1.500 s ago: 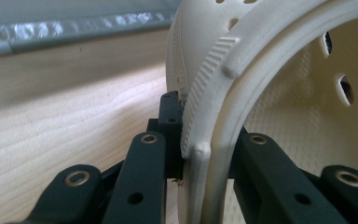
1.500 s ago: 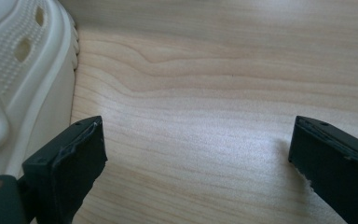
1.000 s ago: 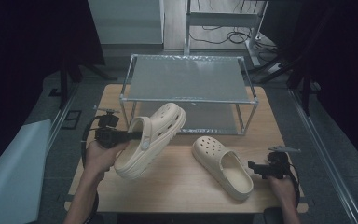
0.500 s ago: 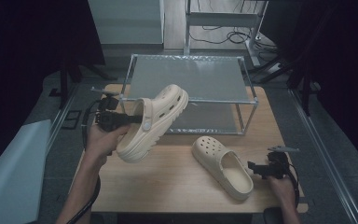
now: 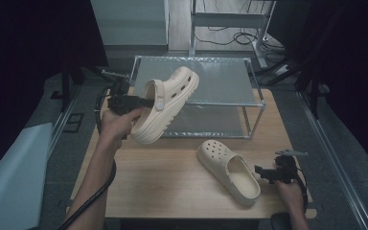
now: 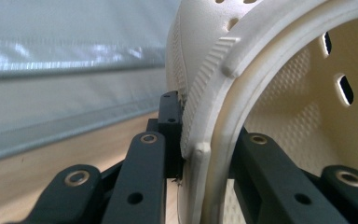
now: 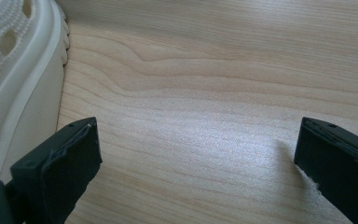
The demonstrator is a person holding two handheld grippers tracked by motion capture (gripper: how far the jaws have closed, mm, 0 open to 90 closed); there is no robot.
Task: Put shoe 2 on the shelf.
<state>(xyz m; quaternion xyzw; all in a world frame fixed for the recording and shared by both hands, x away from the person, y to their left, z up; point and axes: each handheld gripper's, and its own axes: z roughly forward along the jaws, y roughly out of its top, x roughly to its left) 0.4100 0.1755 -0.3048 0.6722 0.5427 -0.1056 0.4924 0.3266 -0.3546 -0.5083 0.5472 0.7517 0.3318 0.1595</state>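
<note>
carrying the raised clog (image 5: 165, 103) at centre-left of the high view, the left gripper (image 5: 146, 101) pinches its heel rim; keep it level over the rack (image 5: 249, 96). the right gripper (image 5: 263, 173), spread, rests lower right.

Wooden table (image 5: 172, 177), light grain: bore one cream clog (image 5: 228, 171) lying sole-down near its front right, and a metal-framed shelf rack (image 5: 249, 98) with grey panels standing across its far half. Grey floor (image 5: 345, 158) surrounded it.
</note>
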